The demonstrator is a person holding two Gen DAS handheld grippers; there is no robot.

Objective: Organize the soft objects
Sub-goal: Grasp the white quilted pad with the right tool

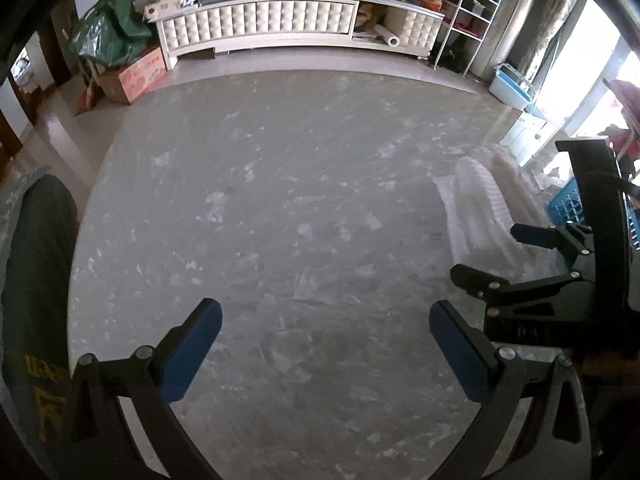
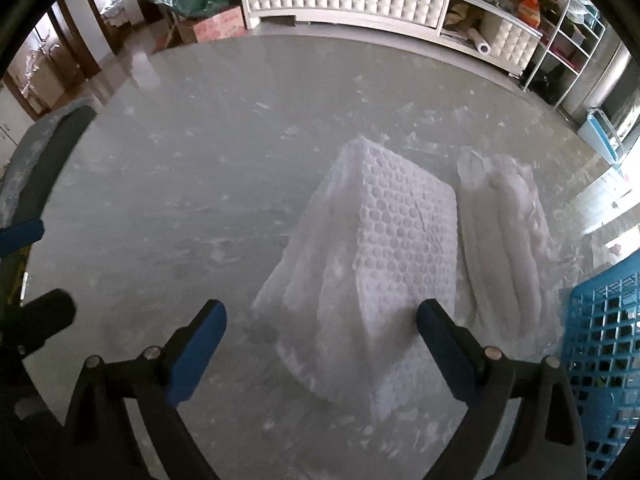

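A: We are looking down on a round grey marbled table (image 2: 200,200), and our right gripper (image 2: 320,344) is standing with its blue-padded jaws spread wide over a folded stack of white bubble wrap (image 2: 384,264). Are the pads touching it?

B: We are seeing no pressing. The stack is lying on the table between the two fingers and reaching past them, and the right pad is sitting just beside its near right edge; whether it is brushing the wrap, we cannot tell. Nothing is being held.

A: And to the right of that stack?

B: We are seeing a second bundle of white air-cushion wrap in long tubes (image 2: 508,240), lying just beside the first one. Further right, at the table's edge, a blue plastic lattice basket (image 2: 600,360) is standing near the bundle.

A: What are we doing with the other hand?

B: Our left gripper (image 1: 324,344) is also standing wide, its blue pads apart over bare table with nothing between them. From its camera we are seeing the right gripper off to the right, with the white wrap beyond it.

A: And behind the table?

B: A long white tufted cabinet (image 1: 260,24) is running along the far wall, crowded with boxes and bags.
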